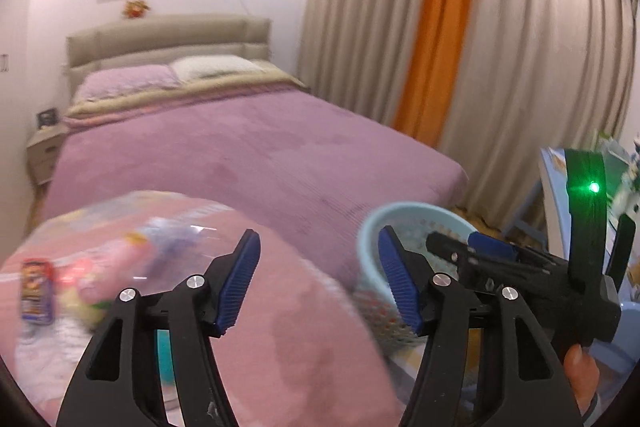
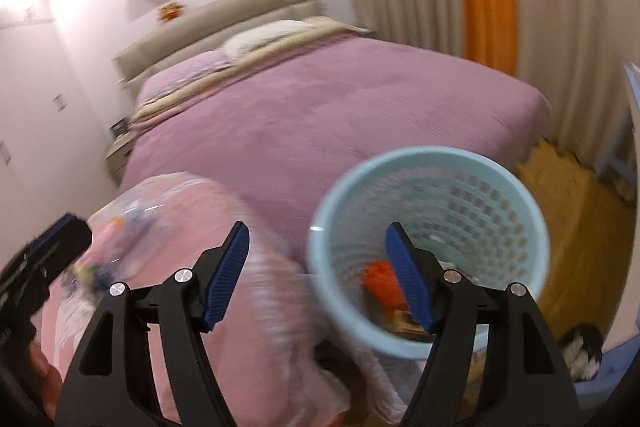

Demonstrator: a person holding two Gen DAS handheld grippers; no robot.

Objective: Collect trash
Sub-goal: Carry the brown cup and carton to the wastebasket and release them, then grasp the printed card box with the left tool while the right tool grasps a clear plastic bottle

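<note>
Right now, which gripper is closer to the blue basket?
Right. The right gripper hangs just above the blue basket; the left gripper sits off to its left, over the bed.

The see-through plastic bag on the pink blanket is smeared with blur, so the small things inside it cannot be told apart. The small blue and red packet beside it has print too fuzzy to read. The pale blue plastic basket with holes is partly hidden behind a black finger, and the orange crumpled scrap inside shows only in part. The black and white furry thing is cut off by the dark edge.
</note>
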